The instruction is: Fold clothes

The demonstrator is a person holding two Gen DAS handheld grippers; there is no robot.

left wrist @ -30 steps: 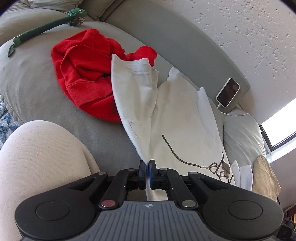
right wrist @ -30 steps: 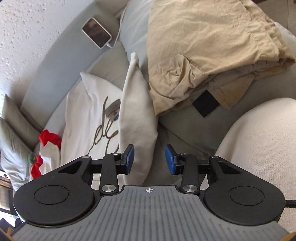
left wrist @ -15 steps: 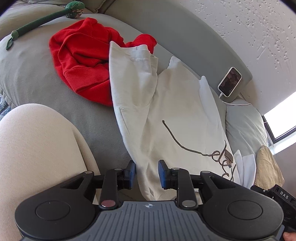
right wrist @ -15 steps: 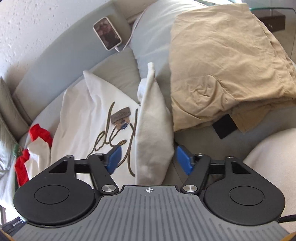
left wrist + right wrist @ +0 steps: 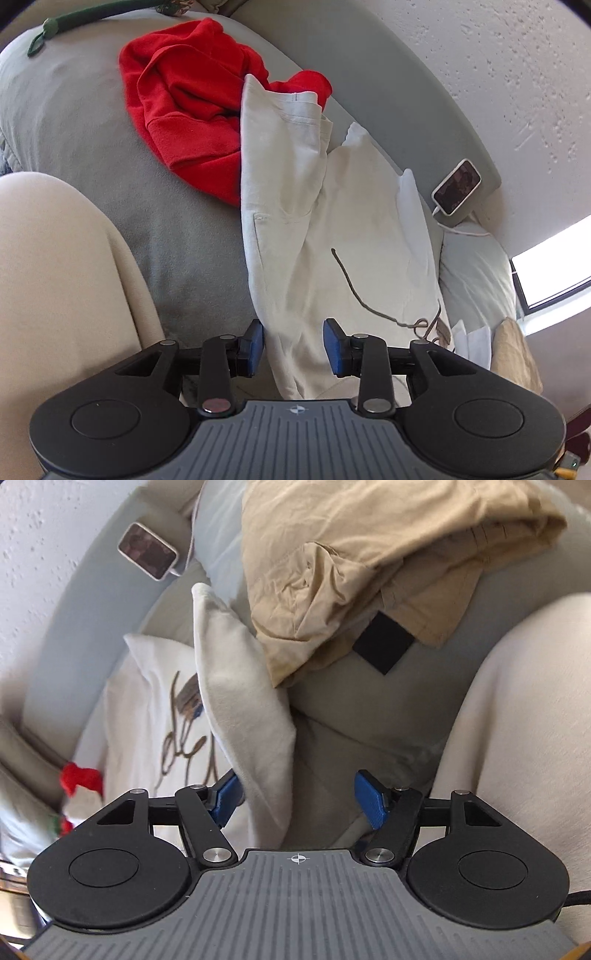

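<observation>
A cream pair of sweatpants lies spread on the grey sofa, with a dark drawstring across it. My left gripper is open, its blue pads on either side of the garment's near edge, holding nothing. In the right wrist view the same cream garment shows a raised fold. My right gripper is open wide, the fold lying by its left pad.
A red sweatshirt lies partly under the cream garment. A folded tan garment sits on a cushion at the right. A phone leans on the sofa back. My knees flank the seat.
My left gripper was shut on the cream garment's edge a second ago; it has opened and let go. My right gripper has opened wider and shifted slightly.
</observation>
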